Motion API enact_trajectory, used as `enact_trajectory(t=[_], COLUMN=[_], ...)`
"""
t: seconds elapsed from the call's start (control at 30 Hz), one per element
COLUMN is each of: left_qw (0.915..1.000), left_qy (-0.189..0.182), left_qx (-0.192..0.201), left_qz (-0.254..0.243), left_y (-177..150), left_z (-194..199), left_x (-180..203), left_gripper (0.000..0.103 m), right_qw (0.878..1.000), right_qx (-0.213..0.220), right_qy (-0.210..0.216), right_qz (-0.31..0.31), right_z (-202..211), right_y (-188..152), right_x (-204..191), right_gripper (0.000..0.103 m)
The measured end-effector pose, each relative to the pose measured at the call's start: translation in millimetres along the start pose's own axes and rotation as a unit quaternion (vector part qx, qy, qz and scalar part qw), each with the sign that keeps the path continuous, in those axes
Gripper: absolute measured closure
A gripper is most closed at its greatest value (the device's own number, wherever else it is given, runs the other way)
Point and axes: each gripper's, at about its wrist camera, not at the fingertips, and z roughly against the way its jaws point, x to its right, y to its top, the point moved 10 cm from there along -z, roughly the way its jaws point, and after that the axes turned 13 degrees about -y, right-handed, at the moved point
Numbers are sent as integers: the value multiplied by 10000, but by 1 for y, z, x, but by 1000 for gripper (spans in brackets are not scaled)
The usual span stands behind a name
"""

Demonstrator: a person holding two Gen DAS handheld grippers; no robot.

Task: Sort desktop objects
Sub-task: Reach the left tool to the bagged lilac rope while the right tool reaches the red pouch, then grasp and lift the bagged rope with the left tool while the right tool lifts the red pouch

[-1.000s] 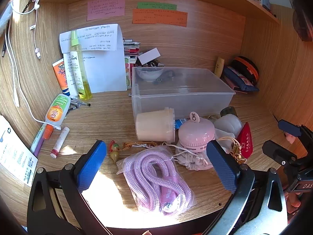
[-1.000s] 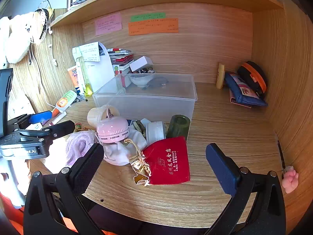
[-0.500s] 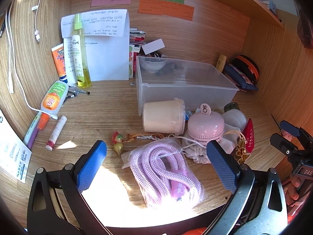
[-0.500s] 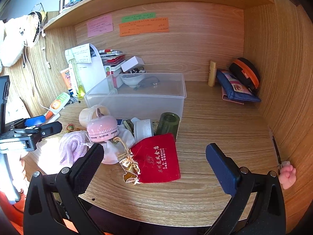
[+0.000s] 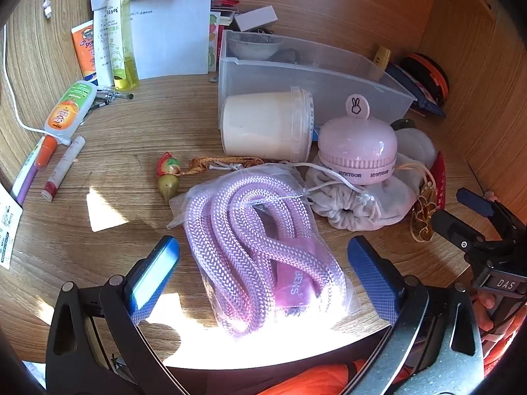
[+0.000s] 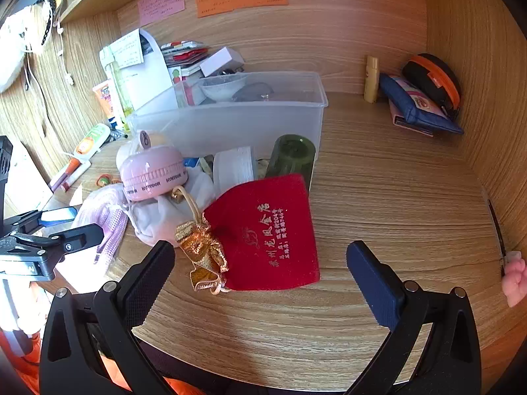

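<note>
the left gripper's (image 5: 263,279) blue-padded fingers (image 5: 153,275) are spread wide, one on each side of the clear plastic bag of coiled lilac rope (image 5: 260,247), touching nothing yet. the right gripper (image 6: 260,283) hangs just as released, its dark fingers (image 6: 148,283) straddling the near end of the red velvet drawstring pouch with gold lettering (image 6: 266,230).

in the last second both have dropped in closer: the rope bag was ahead of the left fingers and now lies between them, and the pouch has come nearer the right pair. i'd say two pickups are lined up, with nothing gripped so far.

everything to sort lies on the wooden desk (image 6: 395,204), piled just in front of the translucent plastic storage bin (image 6: 250,121).

counting: one rope bag, one red pouch, one pink round gadget with a rabbit tab (image 5: 357,146) on one white cloth bag (image 5: 355,202), one cream tub on its side (image 5: 263,126), one dark green cup (image 6: 291,158).
</note>
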Motion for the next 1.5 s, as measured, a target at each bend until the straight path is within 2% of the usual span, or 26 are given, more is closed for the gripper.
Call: enact_trajectory(t=[0.1, 0.2, 0.3, 0.37, 0.47, 0.53, 0.6, 0.73, 0.83, 1.03, 1.5], left_qw=[9998, 9999, 9996, 9991, 9981, 9980, 9976, 9971, 9967, 9957, 9938], left_qy=[59, 148, 276, 384, 521, 499, 504, 543, 594, 675, 272], left_qx=[-71, -52, 14, 74, 128, 184, 234, 408, 499, 600, 1049], left_qz=[159, 51, -55, -129, -291, -355, -403, -341, -248, -206, -241], left_y=[-4, -4, -2, 0, 2, 2, 1, 4, 6, 8, 47], left_z=[-7, -9, -12, -15, -18, -17, -16, -8, -3, 8, 49], left_x=[-5, -2, -1, -2, -3, -3, -4, -8, -16, -25, -17], left_gripper=[0, 0, 0, 0, 0, 0, 1, 30, 38, 42, 42], right_qw=[9999, 9994, 9994, 9995, 9998, 9998, 9997, 9994, 9992, 9984, 9959], right_qx=[-138, -268, -203, -155, -76, -27, -5, 27, 149, 461, 792], right_qy=[46, 171, 188, 195, 171, 174, 225, 347, 371, 312, 367], right_qz=[-47, -164, -216, -207, -84, -8, 37, 53, 6, -107, -219], right_z=[-10, -18, -20, -20, -19, -17, -16, -13, -6, 13, 37], right_y=[-3, -6, -4, -3, -2, -3, -3, -4, -1, 11, 45], right_x=[-1, -3, -5, -7, -8, -10, -11, -12, -8, 4, 9], right_gripper=[0, 0, 0, 4, 16, 33, 42, 67, 74, 76, 76])
